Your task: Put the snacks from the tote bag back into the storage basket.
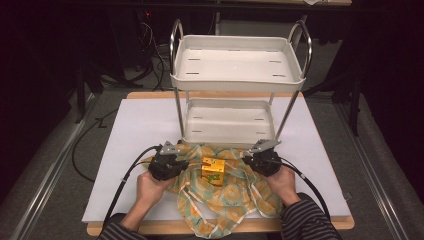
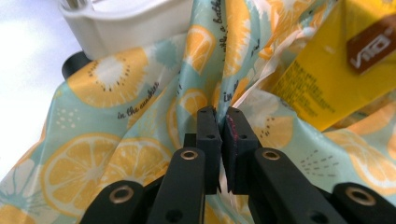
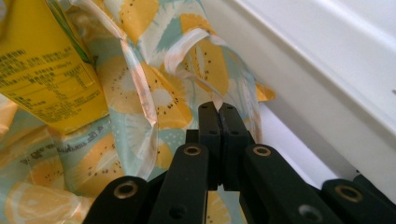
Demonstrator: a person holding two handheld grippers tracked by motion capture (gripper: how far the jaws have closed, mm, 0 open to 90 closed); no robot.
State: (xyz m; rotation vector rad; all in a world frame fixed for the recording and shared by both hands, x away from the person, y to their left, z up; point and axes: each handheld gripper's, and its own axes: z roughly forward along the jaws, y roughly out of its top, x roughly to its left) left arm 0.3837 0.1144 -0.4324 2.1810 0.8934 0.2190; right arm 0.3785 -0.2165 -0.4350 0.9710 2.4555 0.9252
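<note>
Fruit-print cloth [image 1: 227,195] lies on the near table [image 1: 140,130], in front of the white rack [image 1: 235,75]. Left gripper [image 1: 176,161] is clamped on the cloth's left edge, right gripper [image 1: 251,159] on its right. Yellow carton [image 1: 213,171] sits on the cloth between them.

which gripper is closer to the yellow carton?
Left, narrowly. The left gripper sits just left of the carton, shut on the cloth. The right gripper is to the carton's right, a little farther off, by the rack.
</note>
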